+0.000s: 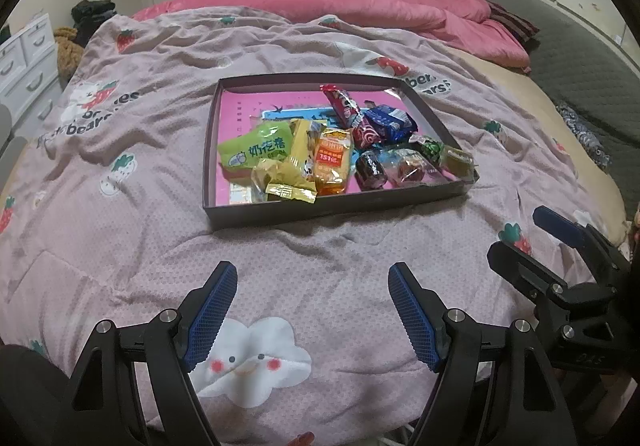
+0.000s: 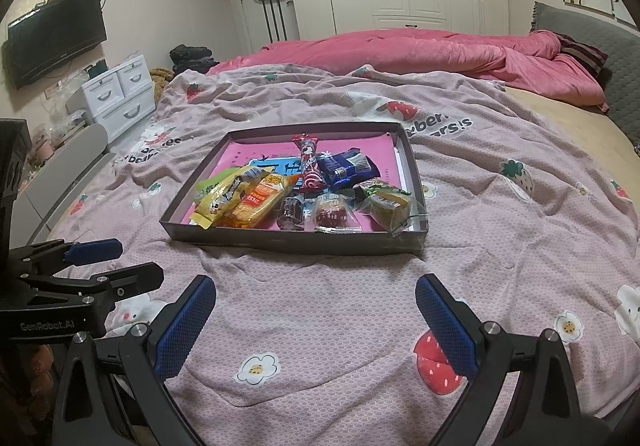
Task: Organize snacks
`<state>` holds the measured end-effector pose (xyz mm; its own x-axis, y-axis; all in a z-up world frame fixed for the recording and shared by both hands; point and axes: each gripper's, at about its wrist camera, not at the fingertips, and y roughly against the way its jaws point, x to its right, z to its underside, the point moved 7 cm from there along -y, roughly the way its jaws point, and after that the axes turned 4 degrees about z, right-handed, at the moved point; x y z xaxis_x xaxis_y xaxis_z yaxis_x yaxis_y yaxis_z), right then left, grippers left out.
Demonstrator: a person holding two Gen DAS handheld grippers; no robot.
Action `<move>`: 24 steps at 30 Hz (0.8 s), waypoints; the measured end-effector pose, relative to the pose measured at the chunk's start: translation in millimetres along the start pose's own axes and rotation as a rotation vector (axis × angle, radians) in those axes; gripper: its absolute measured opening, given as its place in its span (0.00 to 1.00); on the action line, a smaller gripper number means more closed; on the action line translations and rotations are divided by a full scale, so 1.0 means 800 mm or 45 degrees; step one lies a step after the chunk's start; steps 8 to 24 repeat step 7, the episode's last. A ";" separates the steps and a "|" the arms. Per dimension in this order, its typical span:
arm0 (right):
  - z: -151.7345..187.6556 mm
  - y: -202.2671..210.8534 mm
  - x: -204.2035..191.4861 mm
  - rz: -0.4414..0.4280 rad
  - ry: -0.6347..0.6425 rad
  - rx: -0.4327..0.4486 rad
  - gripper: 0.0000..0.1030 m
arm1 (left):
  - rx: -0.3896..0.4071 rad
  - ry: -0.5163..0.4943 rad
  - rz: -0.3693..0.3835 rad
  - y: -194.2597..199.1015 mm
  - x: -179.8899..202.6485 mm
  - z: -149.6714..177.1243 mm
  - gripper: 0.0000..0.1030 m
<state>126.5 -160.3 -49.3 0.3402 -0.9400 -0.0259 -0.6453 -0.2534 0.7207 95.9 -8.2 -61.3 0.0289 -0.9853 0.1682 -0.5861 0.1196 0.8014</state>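
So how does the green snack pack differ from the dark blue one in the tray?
The green snack pack is bright lime with white characters; the dark blue pack is navy and glossy. The green one looks larger and puffier, the blue one smaller and crinkled. The green sits at the pile's left end, the blue toward the right, farther back. Both lie loose inside the dark tray, untouched by either tool.

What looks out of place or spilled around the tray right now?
Nothing has spilled: every snack sits inside the tray. They are heaped in its near half, with the green pack's clear wrapper edge poking over the near right corner.
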 end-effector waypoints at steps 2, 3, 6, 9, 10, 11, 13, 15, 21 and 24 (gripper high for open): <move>0.000 -0.002 0.000 -0.001 -0.003 -0.002 0.98 | 0.012 0.002 0.008 -0.002 -0.001 -0.002 0.77; 0.000 -0.004 0.002 -0.001 -0.006 -0.005 0.98 | 0.023 0.004 0.020 -0.002 -0.002 -0.004 0.77; -0.001 -0.011 0.005 -0.019 -0.023 -0.014 0.98 | 0.061 0.022 0.040 -0.002 -0.008 -0.014 0.77; -0.002 -0.014 0.008 -0.023 -0.031 -0.014 0.98 | 0.077 0.030 0.037 -0.002 -0.012 -0.020 0.77; -0.002 -0.014 0.008 -0.023 -0.031 -0.014 0.98 | 0.077 0.030 0.037 -0.002 -0.012 -0.020 0.77; -0.002 -0.014 0.008 -0.023 -0.031 -0.014 0.98 | 0.077 0.030 0.037 -0.002 -0.012 -0.020 0.77; -0.002 -0.014 0.008 -0.023 -0.031 -0.014 0.98 | 0.077 0.030 0.037 -0.002 -0.012 -0.020 0.77; -0.002 -0.014 0.008 -0.023 -0.031 -0.014 0.98 | 0.077 0.030 0.037 -0.002 -0.012 -0.020 0.77; -0.002 -0.014 0.008 -0.023 -0.031 -0.014 0.98 | 0.077 0.030 0.037 -0.002 -0.012 -0.020 0.77; -0.002 -0.014 0.008 -0.023 -0.031 -0.014 0.98 | 0.077 0.030 0.037 -0.002 -0.012 -0.020 0.77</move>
